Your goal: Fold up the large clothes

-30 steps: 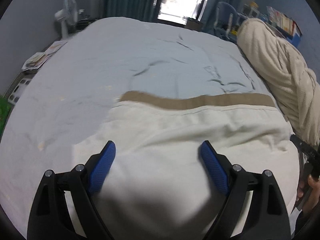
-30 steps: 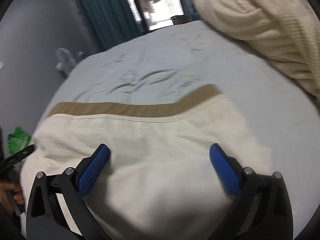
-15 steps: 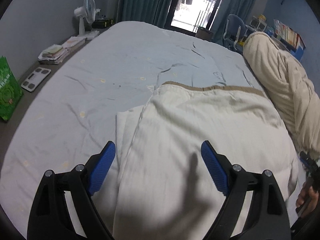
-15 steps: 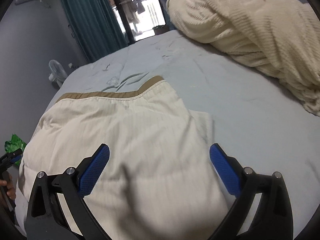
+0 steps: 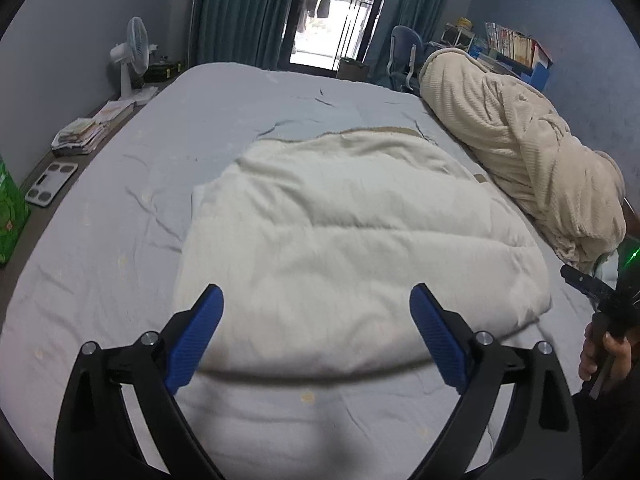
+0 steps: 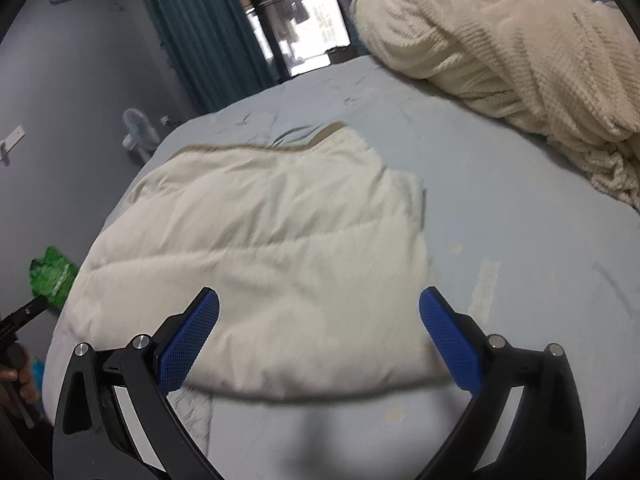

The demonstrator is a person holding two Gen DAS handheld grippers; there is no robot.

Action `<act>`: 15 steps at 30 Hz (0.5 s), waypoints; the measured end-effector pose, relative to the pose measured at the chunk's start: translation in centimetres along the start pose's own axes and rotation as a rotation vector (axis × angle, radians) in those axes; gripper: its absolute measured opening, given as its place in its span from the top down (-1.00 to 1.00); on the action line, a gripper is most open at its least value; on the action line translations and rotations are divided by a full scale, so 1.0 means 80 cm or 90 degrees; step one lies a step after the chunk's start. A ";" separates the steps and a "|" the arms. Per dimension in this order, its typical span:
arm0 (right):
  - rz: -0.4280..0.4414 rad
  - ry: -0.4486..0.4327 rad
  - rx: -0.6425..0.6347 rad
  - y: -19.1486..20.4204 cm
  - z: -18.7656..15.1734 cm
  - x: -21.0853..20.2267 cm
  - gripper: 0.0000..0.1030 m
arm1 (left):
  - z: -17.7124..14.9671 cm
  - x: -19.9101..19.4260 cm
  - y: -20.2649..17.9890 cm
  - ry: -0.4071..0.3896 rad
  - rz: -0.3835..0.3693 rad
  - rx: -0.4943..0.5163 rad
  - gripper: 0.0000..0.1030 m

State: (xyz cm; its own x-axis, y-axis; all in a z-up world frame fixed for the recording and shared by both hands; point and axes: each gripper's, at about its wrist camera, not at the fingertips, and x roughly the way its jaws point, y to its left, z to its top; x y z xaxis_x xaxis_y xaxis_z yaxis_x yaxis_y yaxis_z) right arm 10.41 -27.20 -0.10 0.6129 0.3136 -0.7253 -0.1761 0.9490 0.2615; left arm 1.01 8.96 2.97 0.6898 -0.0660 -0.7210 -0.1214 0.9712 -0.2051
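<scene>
A cream padded garment (image 5: 340,236) with a tan hem band at its far edge lies folded flat on the pale blue bed; it also shows in the right wrist view (image 6: 272,248). My left gripper (image 5: 316,332) is open and empty, raised above the garment's near edge. My right gripper (image 6: 320,336) is open and empty too, raised above the same near edge. The right gripper's handle and the hand on it show at the right of the left wrist view (image 5: 604,320).
A bundled cream knit blanket (image 5: 520,152) lies along the bed's right side, also in the right wrist view (image 6: 520,48). A fan (image 5: 132,56), stacked papers (image 5: 80,136), a scale (image 5: 52,182) and a green bag (image 6: 52,276) sit by the left of the bed (image 5: 100,240).
Both grippers have pulled back and up from the garment. The garment now lies further off, with its near folded edge in full view and bare sheet in front of it.
</scene>
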 end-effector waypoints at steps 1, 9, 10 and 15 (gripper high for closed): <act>-0.003 0.004 -0.005 0.003 -0.004 -0.002 -0.87 | -0.004 -0.002 -0.003 0.001 0.006 0.002 -0.79; -0.010 0.010 -0.023 0.029 -0.041 -0.030 -0.87 | -0.046 -0.014 -0.037 0.008 -0.019 0.026 -0.84; -0.007 0.016 -0.026 0.032 -0.044 -0.033 -0.87 | -0.051 -0.013 -0.044 0.014 -0.025 0.026 -0.84; -0.018 0.009 -0.063 0.050 -0.061 -0.046 -0.87 | -0.075 -0.008 -0.079 0.027 -0.008 0.074 -0.84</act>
State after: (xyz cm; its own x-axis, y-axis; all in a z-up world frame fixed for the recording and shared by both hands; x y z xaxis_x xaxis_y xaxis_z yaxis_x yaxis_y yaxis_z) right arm 3.65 -24.38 0.53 0.6074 0.2869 -0.7408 -0.2350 0.9557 0.1775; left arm -2.94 1.45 0.75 0.6592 -0.0861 -0.7470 -0.0268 0.9901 -0.1377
